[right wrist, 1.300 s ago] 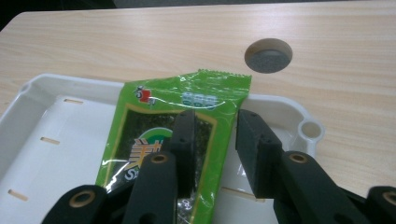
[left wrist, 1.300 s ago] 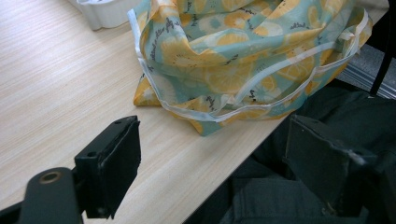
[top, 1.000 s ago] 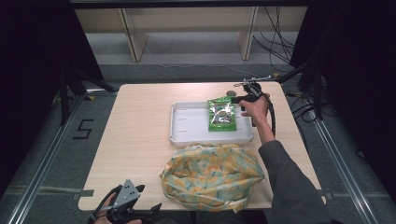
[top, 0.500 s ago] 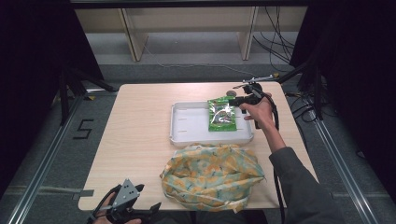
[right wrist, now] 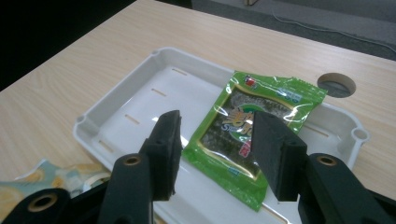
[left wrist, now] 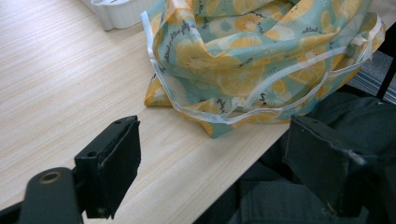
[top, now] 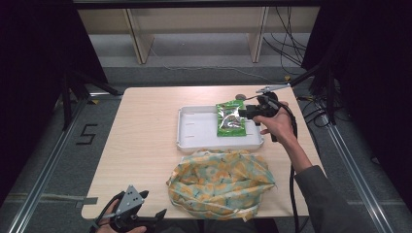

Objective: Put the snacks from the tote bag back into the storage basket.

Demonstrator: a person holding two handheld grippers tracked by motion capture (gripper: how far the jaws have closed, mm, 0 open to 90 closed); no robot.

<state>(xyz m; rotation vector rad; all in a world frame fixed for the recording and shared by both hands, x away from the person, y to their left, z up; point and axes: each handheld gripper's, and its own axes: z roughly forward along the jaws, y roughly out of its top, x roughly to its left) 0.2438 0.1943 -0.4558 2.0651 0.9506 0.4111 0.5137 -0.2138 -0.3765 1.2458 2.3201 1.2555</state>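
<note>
Near edge, high view, lower left: left claw [top: 145,221] rests at the worktop [top: 145,145] rim, jaws spread wide, nothing between them. In the left gripper view the fruit-print cloth bag [left wrist: 261,60] sits in the upper right of the frame, just beyond the jaws and apart from them.

Mid frame, high view: same cloth bag [top: 221,182] slumped on the near side of the white tray [top: 194,131], its far edge just beside the tray rim.

Farther, right of centre: green snack packet [top: 230,118] lies flat in the right part of the tray. Right claw [top: 241,112] hovers at the packet's right edge; its jaws have just been opening and stand part-way apart, pads pressing nothing. In the right gripper view the packet [right wrist: 233,135] lies beyond and below the jaws, one corner seen between them, not touched.

Handling, judged: packet looks light, thin, crinkly film — slippery and quick to buckle, contents likely brittle. Best taken by a sealed end or side edge, with a gentle pinch. Tray rim [right wrist: 112,98] close alongside leaves little room to slide a jaw under.
</note>
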